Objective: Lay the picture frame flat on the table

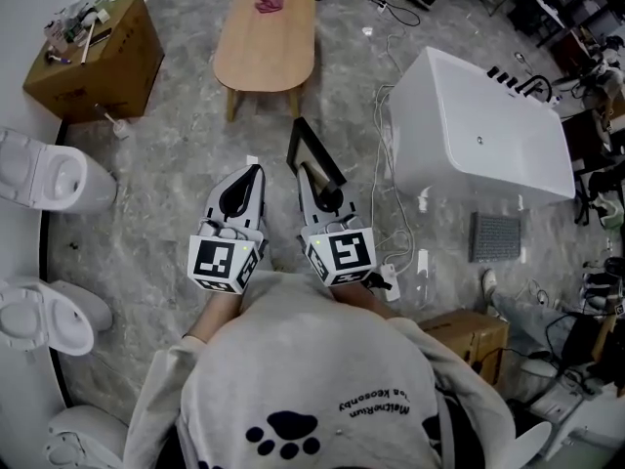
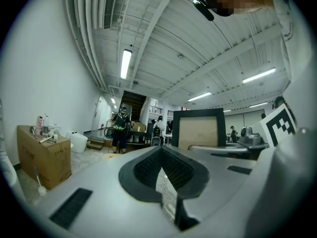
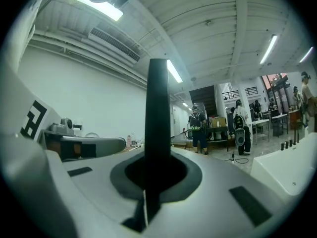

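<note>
- Picture frame stands upright in the right gripper, whose jaws are clamped on its dark rim. It hangs in the air in front of the person, well short of the table.
- The left gripper is just beside it, its jaws pressed together on nothing.
- To do this well, I judge the frame should be carried over the bare wooden top and tipped until its face is level. It should then be lowered so one long edge touches first; the empty gripper could steady the free side.
- The tabletop is low, oval and smooth, with a pinkish-red item near its far end, so the near half looks the better spot.
- Around it is a grey mottled floor. A white bathtub stands to the right, and a cardboard box and toilets to the left. Cables trail beyond the table.
</note>
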A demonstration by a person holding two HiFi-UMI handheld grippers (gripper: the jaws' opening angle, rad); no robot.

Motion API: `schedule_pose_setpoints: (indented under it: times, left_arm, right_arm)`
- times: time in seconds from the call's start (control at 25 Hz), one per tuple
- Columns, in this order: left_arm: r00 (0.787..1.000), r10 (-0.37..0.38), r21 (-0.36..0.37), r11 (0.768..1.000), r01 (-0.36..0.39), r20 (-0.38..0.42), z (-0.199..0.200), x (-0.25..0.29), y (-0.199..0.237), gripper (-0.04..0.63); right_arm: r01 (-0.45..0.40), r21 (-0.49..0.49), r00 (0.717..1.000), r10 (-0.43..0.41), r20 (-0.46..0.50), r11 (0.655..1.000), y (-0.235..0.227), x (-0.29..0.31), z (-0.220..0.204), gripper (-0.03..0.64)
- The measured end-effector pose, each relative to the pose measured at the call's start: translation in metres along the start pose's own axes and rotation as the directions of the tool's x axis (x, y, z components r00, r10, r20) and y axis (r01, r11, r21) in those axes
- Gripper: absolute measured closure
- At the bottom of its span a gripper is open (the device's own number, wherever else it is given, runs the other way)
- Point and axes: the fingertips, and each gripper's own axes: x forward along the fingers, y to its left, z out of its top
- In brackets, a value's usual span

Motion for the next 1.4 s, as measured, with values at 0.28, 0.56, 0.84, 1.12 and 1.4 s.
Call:
schedule_pose_setpoints:
  times: [0.28, 0.56, 0.84, 1.12, 1.4]
  left_arm:
    - [0.999, -0.04, 0.003, 0.999, 0.04, 0.01, 0.005, 0.031, 0.017, 0.586]
    - [0.997, -0.076, 0.016, 0.997, 0.076, -0.009, 0.011, 0.078, 0.062, 0.586]
    - [0.99, -0.143, 0.032, 0.989, 0.143, -0.02, 0.02, 0.131, 0.107, 0.586]
    - [0.973, -0.227, 0.03, 0.973, 0.228, -0.032, 0.021, 0.176, 0.139, 0.586]
    - [0.96, -0.277, 0.019, 0.961, 0.278, -0.027, 0.023, 0.198, 0.166, 0.586]
  right_arm:
    - [0.027, -0.006, 1.0, -0.027, 0.014, 1.0, -0.014, 0.029, 0.005, 0.597]
    - [0.051, 0.005, 0.999, -0.051, 0.02, 0.999, -0.03, 0.092, 0.01, 0.597]
    - [0.114, 0.024, 0.993, -0.114, 0.02, 0.993, -0.051, 0.153, 0.013, 0.597]
    - [0.201, 0.029, 0.979, -0.202, 0.02, 0.979, -0.071, 0.195, 0.014, 0.598]
    - [0.266, 0.025, 0.964, -0.266, 0.021, 0.964, -0.08, 0.223, 0.014, 0.597]
